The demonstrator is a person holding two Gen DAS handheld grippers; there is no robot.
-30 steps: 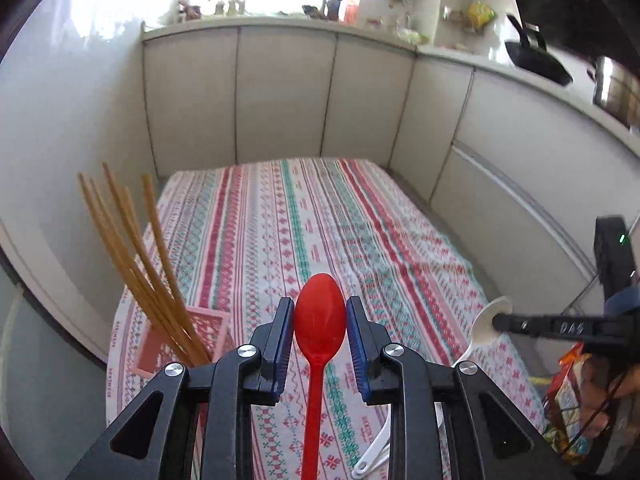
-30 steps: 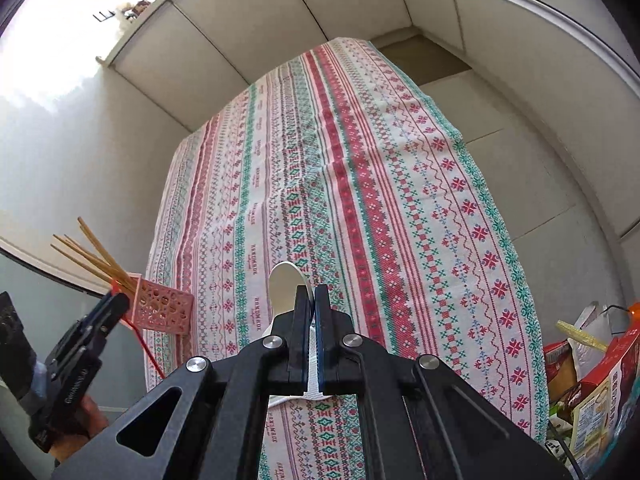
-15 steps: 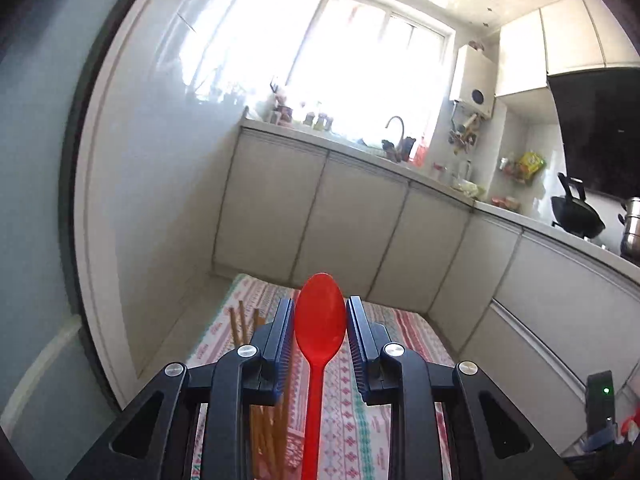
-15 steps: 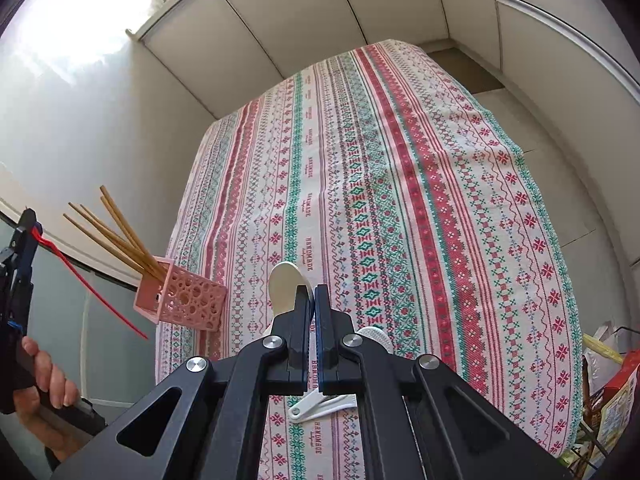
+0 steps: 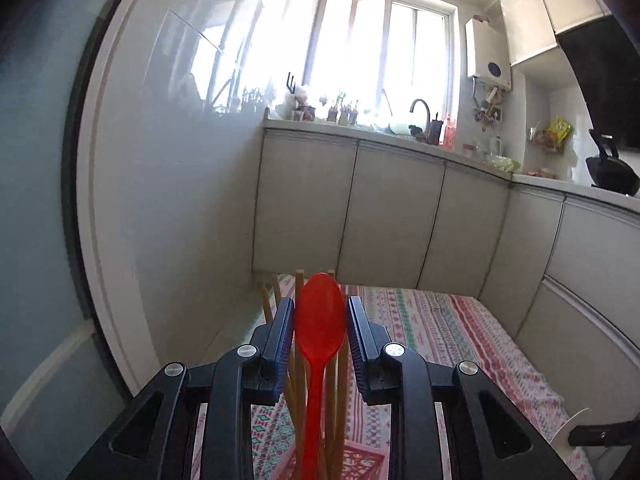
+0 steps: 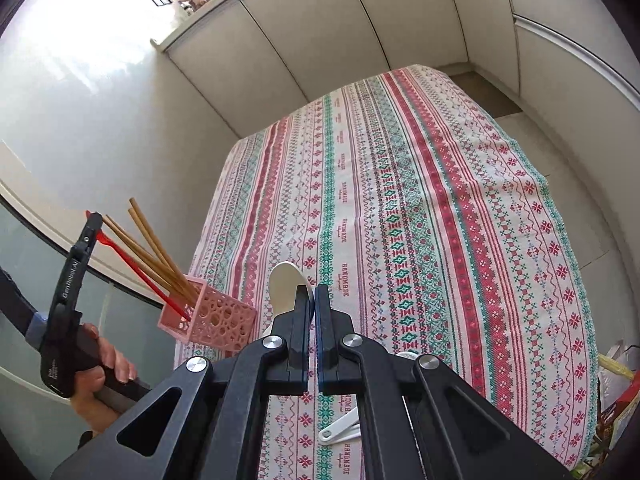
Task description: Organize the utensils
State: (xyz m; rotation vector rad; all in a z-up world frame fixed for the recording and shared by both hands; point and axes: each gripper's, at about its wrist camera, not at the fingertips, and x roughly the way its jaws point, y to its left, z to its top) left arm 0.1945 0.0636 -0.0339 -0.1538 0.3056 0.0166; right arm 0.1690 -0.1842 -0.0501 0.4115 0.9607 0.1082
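Note:
My left gripper [image 5: 320,308] is shut on the bowl of a red spoon [image 5: 320,328], whose handle hangs down among the wooden chopsticks [image 5: 340,400] in the pink perforated holder [image 5: 360,460]. In the right wrist view a hand holds the left gripper [image 6: 94,220] above and left of the pink holder [image 6: 212,316]. There the red spoon [image 6: 136,268] slants down, its handle tip at the holder's mouth beside the chopsticks [image 6: 156,248]. My right gripper [image 6: 312,292] is shut on the handle of a white spoon [image 6: 286,284], held above the tablecloth just right of the holder.
The table [image 6: 400,200] carries a striped patterned cloth. The holder stands at its near left corner, close to the wall. More white utensils [image 6: 340,430] lie on the cloth under my right gripper. Bags [image 6: 616,400] sit off the right edge. Cabinets [image 5: 392,216] stand behind the table.
My left gripper has swung left with the red spoon and tipped up, ending over the pink holder with the handle among the chopsticks. The right gripper, still holding the white spoon, has shifted toward the holder.

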